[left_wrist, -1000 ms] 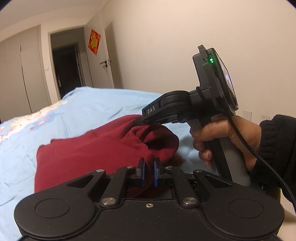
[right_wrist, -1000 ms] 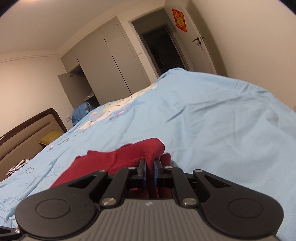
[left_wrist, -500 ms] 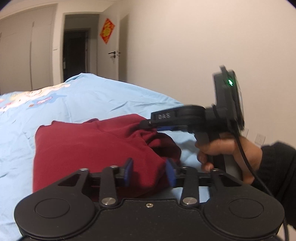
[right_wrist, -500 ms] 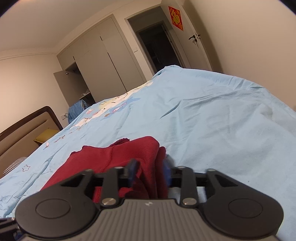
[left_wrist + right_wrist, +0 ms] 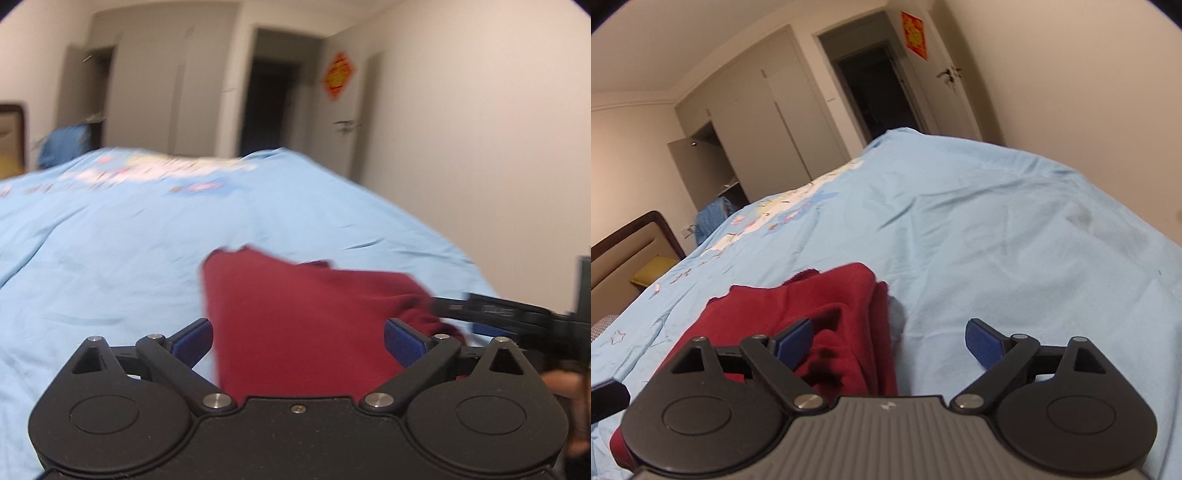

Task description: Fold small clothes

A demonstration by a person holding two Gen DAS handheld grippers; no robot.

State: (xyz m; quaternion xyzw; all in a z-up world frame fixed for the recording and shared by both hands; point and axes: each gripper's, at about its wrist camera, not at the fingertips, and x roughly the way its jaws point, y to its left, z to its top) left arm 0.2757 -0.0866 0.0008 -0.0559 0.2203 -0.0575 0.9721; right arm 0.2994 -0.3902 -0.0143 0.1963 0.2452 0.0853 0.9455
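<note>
Motion blur smears much of the left wrist view: the print on the light blue bedspread (image 5: pixel 110 229) is unreadable there, and the far edge of the dark red garment (image 5: pixel 303 317) is soft. At three o'clock in that view the other tool is cut off by the frame, with only a sliver of a hand (image 5: pixel 569 384) beneath it. Beyond the bed stand grey wardrobe doors (image 5: pixel 764 122), a dark open doorway (image 5: pixel 879 85) at twelve o'clock, a red paper decoration (image 5: pixel 914 34) on the door, and a brown headboard (image 5: pixel 631 251) at nine o'clock. The left gripper (image 5: pixel 298 338) has its blue pads spread wide, empty, with the garment lying flat on the bedspread between and past them. The right gripper (image 5: pixel 889 339) is likewise spread wide and empty; the garment's bunched folds lie by its left pad, bare sheet by its right.
</note>
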